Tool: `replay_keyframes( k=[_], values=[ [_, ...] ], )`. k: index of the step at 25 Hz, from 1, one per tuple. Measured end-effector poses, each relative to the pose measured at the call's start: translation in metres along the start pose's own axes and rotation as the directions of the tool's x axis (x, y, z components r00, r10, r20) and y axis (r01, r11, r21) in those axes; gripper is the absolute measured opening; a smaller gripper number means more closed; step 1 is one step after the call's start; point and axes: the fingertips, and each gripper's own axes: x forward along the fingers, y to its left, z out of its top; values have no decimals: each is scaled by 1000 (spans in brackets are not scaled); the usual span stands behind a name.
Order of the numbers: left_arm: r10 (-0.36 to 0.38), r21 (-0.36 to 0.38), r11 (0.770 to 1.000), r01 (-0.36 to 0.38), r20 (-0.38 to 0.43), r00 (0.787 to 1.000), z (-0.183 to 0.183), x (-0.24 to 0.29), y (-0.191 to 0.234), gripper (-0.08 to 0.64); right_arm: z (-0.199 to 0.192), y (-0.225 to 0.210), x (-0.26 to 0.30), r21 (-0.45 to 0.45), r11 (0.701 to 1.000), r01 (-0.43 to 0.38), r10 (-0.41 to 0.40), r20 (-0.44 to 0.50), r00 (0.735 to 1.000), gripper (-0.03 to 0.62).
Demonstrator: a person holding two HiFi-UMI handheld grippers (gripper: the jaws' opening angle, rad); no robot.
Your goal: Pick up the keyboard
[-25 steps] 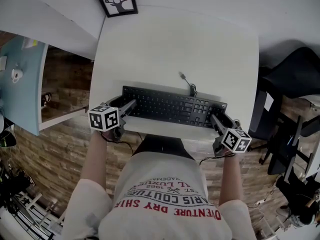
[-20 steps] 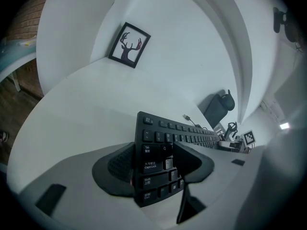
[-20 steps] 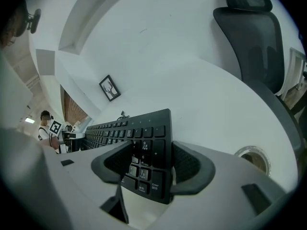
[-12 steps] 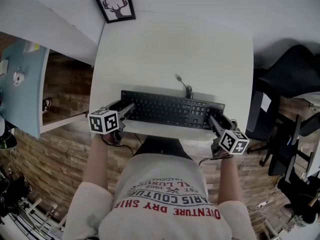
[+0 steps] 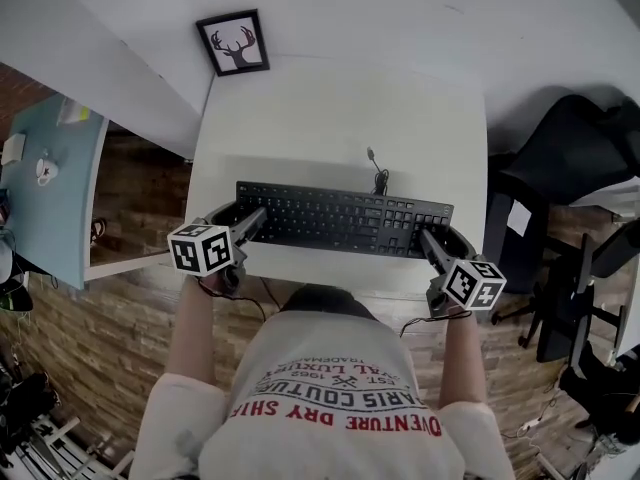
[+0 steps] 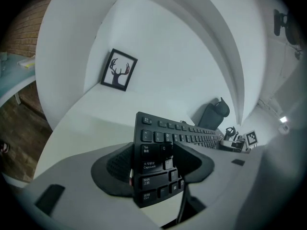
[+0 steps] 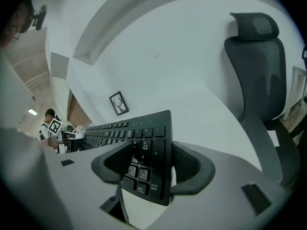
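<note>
A black keyboard point(image 5: 340, 218) lies crosswise over the front part of the white table point(image 5: 300, 118), held at both ends. My left gripper point(image 5: 247, 224) is shut on its left end, and the left gripper view shows the keyboard point(image 6: 153, 138) pinched between the jaws of that gripper point(image 6: 160, 150). My right gripper point(image 5: 432, 242) is shut on the right end, where the number pad of the keyboard point(image 7: 144, 128) sits between the jaws of this gripper point(image 7: 153, 150). The keyboard's cable point(image 5: 378, 173) trails onto the table behind it.
A framed deer picture point(image 5: 233, 42) leans against the wall at the table's back left. A black office chair point(image 5: 570, 148) stands to the right of the table. A light blue table point(image 5: 45, 188) is at the left, over brick-patterned floor.
The table looks smaller and farther while the keyboard keeps its size between the grippers: both grippers have risen with the keyboard. The cable end has shifted slightly on the table.
</note>
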Motion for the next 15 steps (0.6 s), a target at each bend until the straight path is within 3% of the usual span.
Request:
replay_keyframes(
  k=[7, 15],
  values=[
    [-38, 84, 996, 30, 103, 994, 62, -21, -28, 262, 61, 19, -21, -59, 998, -11, 16, 92, 996, 276],
    [-72, 181, 983, 31, 225, 972, 115, -66, -69, 262, 113, 47, -62, -114, 993, -24, 48, 213, 976, 276]
  ],
)
